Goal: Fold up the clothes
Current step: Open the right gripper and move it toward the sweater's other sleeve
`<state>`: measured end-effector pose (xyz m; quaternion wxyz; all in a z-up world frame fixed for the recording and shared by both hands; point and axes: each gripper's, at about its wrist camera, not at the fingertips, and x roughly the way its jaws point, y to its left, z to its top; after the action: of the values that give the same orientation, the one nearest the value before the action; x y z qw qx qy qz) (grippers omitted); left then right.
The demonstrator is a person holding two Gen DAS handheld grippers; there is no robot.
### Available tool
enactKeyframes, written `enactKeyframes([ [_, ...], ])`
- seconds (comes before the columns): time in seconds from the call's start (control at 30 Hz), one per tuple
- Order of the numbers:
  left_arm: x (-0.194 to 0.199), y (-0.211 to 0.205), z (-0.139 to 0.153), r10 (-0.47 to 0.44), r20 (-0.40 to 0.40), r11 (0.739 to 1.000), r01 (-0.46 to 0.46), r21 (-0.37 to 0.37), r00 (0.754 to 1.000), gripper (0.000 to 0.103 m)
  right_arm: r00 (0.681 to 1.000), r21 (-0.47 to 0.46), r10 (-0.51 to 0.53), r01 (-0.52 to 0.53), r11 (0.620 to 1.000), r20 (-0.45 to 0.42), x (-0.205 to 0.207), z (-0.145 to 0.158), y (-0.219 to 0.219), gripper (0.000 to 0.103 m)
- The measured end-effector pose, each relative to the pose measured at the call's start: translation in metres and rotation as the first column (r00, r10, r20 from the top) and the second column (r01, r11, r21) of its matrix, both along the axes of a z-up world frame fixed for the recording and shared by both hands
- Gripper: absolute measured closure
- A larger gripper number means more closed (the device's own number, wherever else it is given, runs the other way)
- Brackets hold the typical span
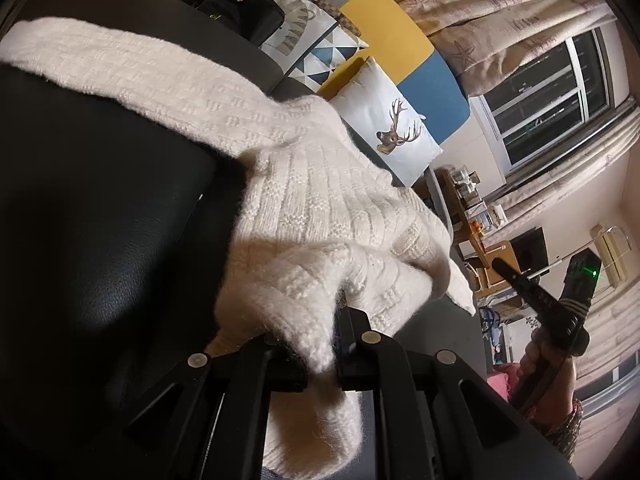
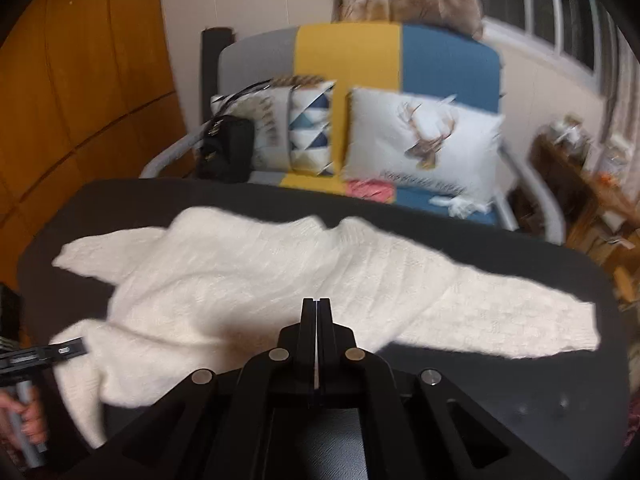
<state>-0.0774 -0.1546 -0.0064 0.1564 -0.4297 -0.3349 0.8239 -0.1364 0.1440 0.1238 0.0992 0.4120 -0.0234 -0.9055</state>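
Observation:
A white knit sweater (image 2: 240,272) lies spread across the black table (image 2: 520,400), one sleeve reaching out to the right. In the left wrist view my left gripper (image 1: 316,336) is shut on a bunched edge of the sweater (image 1: 320,208), and the knit folds over its fingers. The same gripper (image 2: 76,346) shows at the sweater's left edge in the right wrist view. My right gripper (image 2: 316,304) hangs above the sweater's near edge, jaws shut with nothing between them. It also appears raised at the right, held by a hand, as the right gripper (image 1: 500,266).
Behind the table stands a grey, yellow and blue sofa (image 2: 440,60) with a deer pillow (image 2: 424,144), a triangle-pattern pillow (image 2: 312,136) and a black handbag (image 2: 228,148). A cluttered wooden shelf (image 2: 568,168) stands at the right, below a window with curtains.

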Motion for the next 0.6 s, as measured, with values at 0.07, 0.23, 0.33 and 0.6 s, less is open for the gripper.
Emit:
enactKeyframes([
  [0.07,0.0,0.001,-0.002,0.004,0.006,1.0,-0.004,0.002,1.0,0.092,0.999,-0.072,0.025,-0.022,0.997,0.044,0.006,-0.011,-0.002,0.078],
  [0.23,0.001,-0.003,-0.008,0.014,0.024,0.999,-0.014,0.029,1.0,0.093,0.976,-0.254,0.131,-0.084,0.964,0.172,0.015,-0.067,-0.033,0.078],
  [0.33,0.004,-0.007,-0.005,0.017,0.012,0.999,-0.017,0.048,1.0,0.093,0.969,-0.329,0.172,-0.106,0.938,0.178,0.01,-0.088,-0.054,0.077],
  [0.6,0.004,-0.011,-0.001,0.011,0.008,0.997,-0.011,0.077,1.0,0.092,0.974,-0.621,0.15,-0.012,0.784,0.171,-0.018,-0.125,-0.081,0.08],
])
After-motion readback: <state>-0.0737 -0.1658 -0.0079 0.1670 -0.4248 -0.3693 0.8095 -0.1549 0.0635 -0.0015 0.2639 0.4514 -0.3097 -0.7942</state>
